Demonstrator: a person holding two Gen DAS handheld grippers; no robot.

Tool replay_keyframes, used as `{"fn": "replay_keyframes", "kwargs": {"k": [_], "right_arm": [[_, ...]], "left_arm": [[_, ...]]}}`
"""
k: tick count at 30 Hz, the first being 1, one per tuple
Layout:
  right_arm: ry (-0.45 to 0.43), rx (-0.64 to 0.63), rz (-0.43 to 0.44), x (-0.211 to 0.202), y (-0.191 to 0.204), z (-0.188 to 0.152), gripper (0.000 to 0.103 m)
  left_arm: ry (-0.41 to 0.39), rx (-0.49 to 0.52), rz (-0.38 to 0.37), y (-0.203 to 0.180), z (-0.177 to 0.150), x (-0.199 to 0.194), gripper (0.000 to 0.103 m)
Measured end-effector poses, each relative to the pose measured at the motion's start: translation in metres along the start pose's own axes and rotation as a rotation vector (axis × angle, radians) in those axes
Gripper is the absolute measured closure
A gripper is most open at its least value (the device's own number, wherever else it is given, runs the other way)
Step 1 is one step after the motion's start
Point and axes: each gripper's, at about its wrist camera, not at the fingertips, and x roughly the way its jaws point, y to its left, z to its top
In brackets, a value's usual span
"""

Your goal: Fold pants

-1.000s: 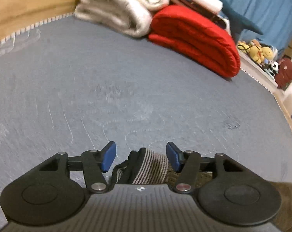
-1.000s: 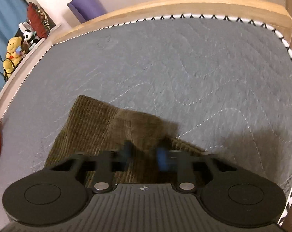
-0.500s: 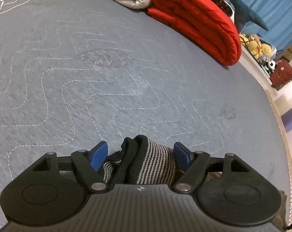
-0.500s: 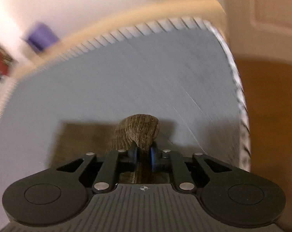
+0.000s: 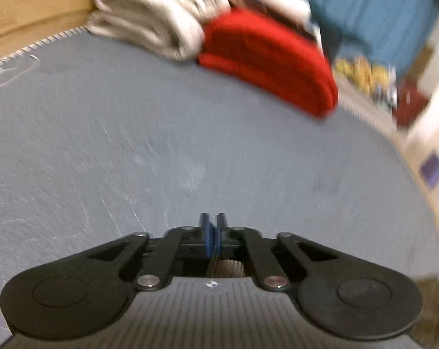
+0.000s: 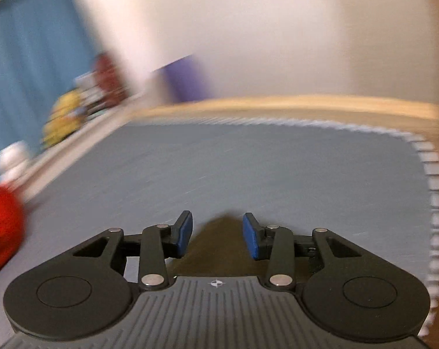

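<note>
Pants (image 6: 219, 241) lay as brown cloth on the grey mattress (image 6: 277, 168) just beneath the right gripper (image 6: 218, 234), whose jaws had just been opening and stood apart around nothing, while the left gripper (image 5: 213, 234) had pads pressed together, empty, striped fabric (image 5: 225, 268) behind them.
</note>
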Motion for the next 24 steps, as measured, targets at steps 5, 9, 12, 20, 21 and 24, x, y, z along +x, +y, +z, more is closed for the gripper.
{"fn": "replay_keyframes", "kwargs": {"k": [5,9,12,20,21,24], "right_arm": [[0.234,-0.192,0.209,0.032,0.054,-0.038,0.062],[0.329,-0.278,0.132,0.052,0.068,-0.064,0.062],[0.380,-0.305,0.112,0.054,0.078,-0.075,0.061],[0.405,-0.344,0.124,0.057,0.082,-0.078,0.054],[0.411,-0.344,0.124,0.059,0.082,-0.079,0.053],[0.424,-0.333,0.129,0.067,0.076,-0.079,0.053]], "left_arm": [[0.064,-0.102,0.260,0.044,-0.008,0.007,0.103],[0.072,-0.002,0.043,0.019,-0.014,0.005,0.067],[0.061,0.032,-0.011,0.006,-0.014,0.015,0.054],[0.198,-0.028,-0.042,0.008,-0.017,0.078,0.036],[0.200,0.029,-0.019,0.002,-0.017,0.080,0.051],[0.201,-0.025,-0.035,0.008,-0.002,0.068,0.072]]}}
